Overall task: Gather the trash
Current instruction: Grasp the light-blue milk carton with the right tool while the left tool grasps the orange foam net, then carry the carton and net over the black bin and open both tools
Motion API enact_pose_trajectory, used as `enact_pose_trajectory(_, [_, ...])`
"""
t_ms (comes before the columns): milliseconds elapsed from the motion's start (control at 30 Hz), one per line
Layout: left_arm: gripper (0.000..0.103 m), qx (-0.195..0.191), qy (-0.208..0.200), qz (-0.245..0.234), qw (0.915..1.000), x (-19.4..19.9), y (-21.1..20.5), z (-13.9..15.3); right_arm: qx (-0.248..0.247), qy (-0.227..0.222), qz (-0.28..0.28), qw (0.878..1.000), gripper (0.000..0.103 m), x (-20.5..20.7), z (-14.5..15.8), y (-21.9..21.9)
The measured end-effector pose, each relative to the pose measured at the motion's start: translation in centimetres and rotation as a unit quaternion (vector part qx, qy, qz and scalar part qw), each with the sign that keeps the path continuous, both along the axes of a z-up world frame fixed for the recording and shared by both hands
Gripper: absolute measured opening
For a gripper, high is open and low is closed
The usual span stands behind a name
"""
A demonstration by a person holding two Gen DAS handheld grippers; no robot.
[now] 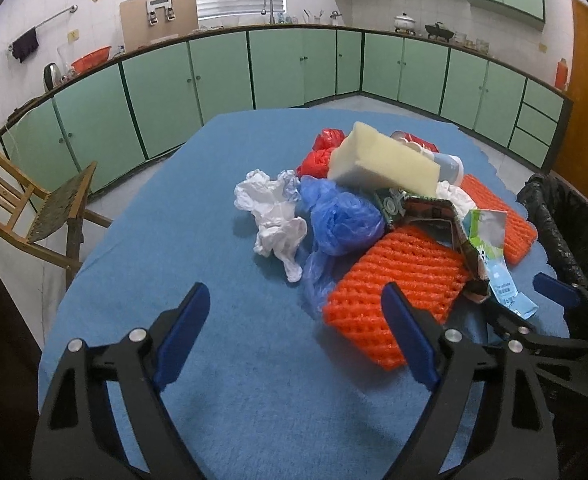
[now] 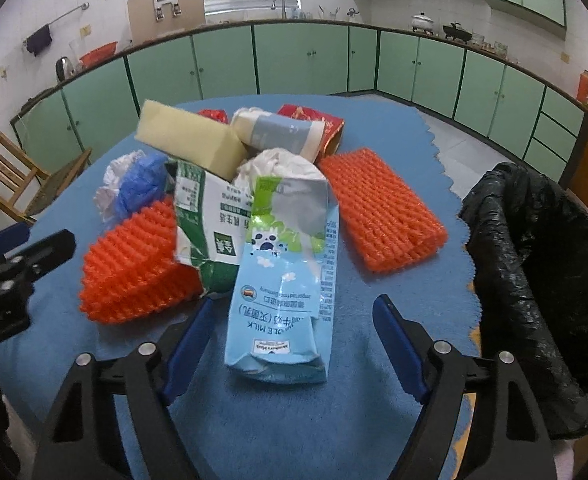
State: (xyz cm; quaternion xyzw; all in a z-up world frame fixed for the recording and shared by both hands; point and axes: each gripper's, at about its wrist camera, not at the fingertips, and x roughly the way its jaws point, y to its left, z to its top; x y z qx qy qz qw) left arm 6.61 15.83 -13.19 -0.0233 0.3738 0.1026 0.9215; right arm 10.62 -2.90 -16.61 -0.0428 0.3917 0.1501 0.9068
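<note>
On the near worktop [image 2: 354, 420], the blue milk carton [image 2: 282, 304] is straddled by the spread right hand-held gripper [image 2: 294, 344], presumably for grasping; the left hand-held gripper [image 1: 294, 340] is held spread, empty.

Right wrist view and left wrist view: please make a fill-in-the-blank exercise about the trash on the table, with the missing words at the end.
1. The table is covered with a cloth of ____ colour.
2. The light blue milk carton lies between the fingers of the ____ hand-held gripper.
3. The bin beside the table is lined with a ____ bag.
4. The yellow sponge block rests on ____ of the pile.

Missing words: blue; right; black; top
</note>
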Motion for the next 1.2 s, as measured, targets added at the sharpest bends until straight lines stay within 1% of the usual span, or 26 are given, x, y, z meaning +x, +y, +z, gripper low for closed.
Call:
enact_pose_trajectory(67, [0.085,-0.006,0.004,-0.003,1.0,0.2,0.0,-0.2,-0.004,0.005,-0.002,1.0,0.078,0.3,-0.4,0.1])
enact_pose_trajectory(167, [0.085,-0.014,0.009,-0.009,0.9998,0.4,-0.1,-0.5,-0.008,0.02,0.005,1.0,0.068,0.7,-1.3,0.0])
enact_pose_trajectory(233, [0.087,-0.017,0.013,-0.017,0.9996,0.5,-0.4,-0.7,-0.008,0.015,0.011,1.0,0.057,0.5,-1.3,0.0])
enact_pose_trajectory(267, [0.087,-0.018,0.015,-0.019,0.9995,0.6,-0.6,-0.8,-0.008,0.014,0.021,1.0,0.05,0.4,-1.2,0.0])
enact_pose_trajectory(467, [0.089,-0.027,0.025,-0.036,0.9987,1.1,-1.7,-1.5,0.0,0.021,0.03,0.999,0.047,-0.3,-0.7,-0.9])
enact_pose_trajectory(700, [0.089,-0.036,0.037,-0.052,0.9973,2.0,-2.9,-2.0,0.011,0.002,0.031,0.999,0.047,-1.3,1.0,-2.3])
enact_pose_trajectory(800, [0.089,-0.049,0.048,-0.062,0.9957,2.6,-3.4,-2.4,0.005,-0.012,0.036,0.999,0.047,-1.7,1.6,-2.5])
enact_pose_trajectory(867, [0.089,-0.056,0.056,-0.065,0.9947,3.0,-3.8,-2.9,0.01,-0.01,0.034,0.999,0.047,-1.5,1.7,-2.7])
enact_pose_trajectory(900, [0.08,-0.059,0.059,-0.067,0.9942,3.0,-3.9,-3.0,0.013,-0.009,0.032,0.999,0.047,-1.5,1.8,-2.9])
enact_pose_trajectory(933, [0.076,-0.064,0.062,-0.07,0.9936,3.0,-3.9,-3.1,0.015,-0.008,0.031,0.999,0.047,-1.4,1.8,-3.0])
enact_pose_trajectory(967, [0.074,-0.063,0.065,-0.07,0.9935,3.0,-4.0,-3.2,0.015,-0.008,0.03,0.999,0.047,-1.3,1.8,-3.1])
enact_pose_trajectory(1000, [0.067,-0.061,0.064,-0.07,0.9936,2.8,-4.1,-3.2,0.015,-0.009,0.029,0.999,0.047,-1.3,1.8,-3.2])
enact_pose_trajectory(1033, [0.061,-0.054,0.061,-0.069,0.9943,2.7,-4.2,-3.2,0.016,-0.009,0.028,0.999,0.047,-1.4,1.8,-3.3])
enact_pose_trajectory(1067, [0.057,-0.051,0.058,-0.069,0.9946,2.6,-4.2,-3.1,0.017,-0.009,0.027,0.999,0.047,-1.4,1.8,-3.3])
enact_pose_trajectory(1133, [0.044,-0.052,0.049,-0.069,0.995,2.2,-4.2,-2.8,0.019,-0.009,0.027,0.999,0.047,-1.5,1.9,-3.4])
enact_pose_trajectory(1167, [0.041,-0.053,0.046,-0.067,0.9953,1.9,-4.1,-2.5,0.019,-0.01,0.028,0.999,0.047,-1.5,1.9,-3.3])
enact_pose_trajectory(1200, [0.033,-0.055,0.043,-0.066,0.9954,1.8,-4.1,-2.3,0.02,-0.011,0.029,0.999,0.047,-1.5,2.0,-3.3])
